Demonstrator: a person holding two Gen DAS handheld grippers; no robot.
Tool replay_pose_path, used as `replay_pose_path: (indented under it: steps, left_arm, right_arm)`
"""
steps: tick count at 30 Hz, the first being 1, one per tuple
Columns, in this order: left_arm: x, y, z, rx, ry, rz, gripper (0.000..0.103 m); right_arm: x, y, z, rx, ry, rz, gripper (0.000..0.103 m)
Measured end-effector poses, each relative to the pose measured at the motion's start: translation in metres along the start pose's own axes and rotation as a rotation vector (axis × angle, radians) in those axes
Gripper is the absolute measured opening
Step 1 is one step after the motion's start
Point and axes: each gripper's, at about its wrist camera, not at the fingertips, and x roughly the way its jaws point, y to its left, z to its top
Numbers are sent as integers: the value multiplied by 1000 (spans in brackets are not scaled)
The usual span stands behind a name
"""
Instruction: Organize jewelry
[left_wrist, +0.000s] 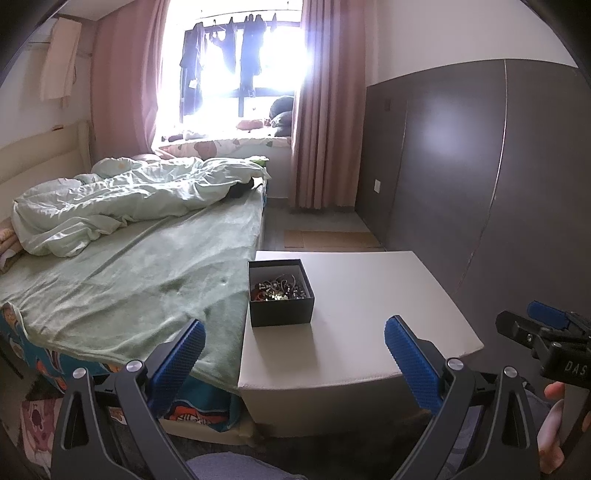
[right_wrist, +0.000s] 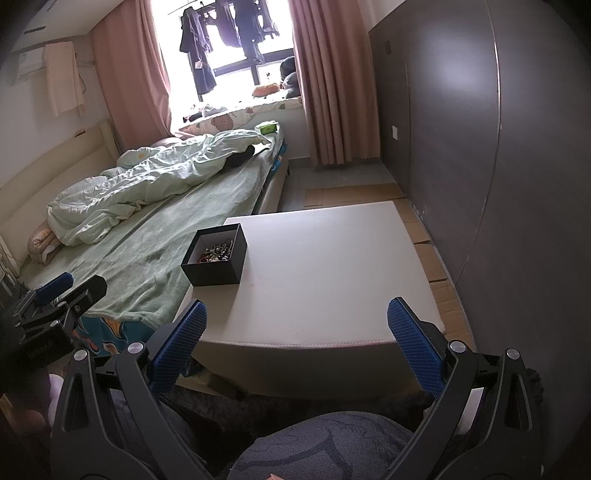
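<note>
A: Largest first. I see the bed (left_wrist: 140, 266), its green fleece cover soft and napped, running along the left edge of the white table (left_wrist: 369, 295), a smooth matte slab.

B: And the jewelry?

A: In the black box (left_wrist: 280, 314), a lidless square with stiff card walls, parked at the table's far left corner beside the bed; I judge that leaves the bare top free for sorting. The jewelry (left_wrist: 279, 288) is a tangled heap of beads and metal inside.

B: Grippers?

A: Left gripper (left_wrist: 293, 354) and right gripper (right_wrist: 297, 332) both hang short of the table, blue knurled pads spread wide, nothing held.
</note>
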Motion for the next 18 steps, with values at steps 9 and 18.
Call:
replay_pose_path:
  steps: [9,18]
  left_arm:
    - [1,-9,-2,36,7,4,94]
    - [10,-6,-1,20,32,7,94]
  right_arm:
    - [-2,0,-1,9,0,0,98]
    - [1,4,-1,12,17,-16,98]
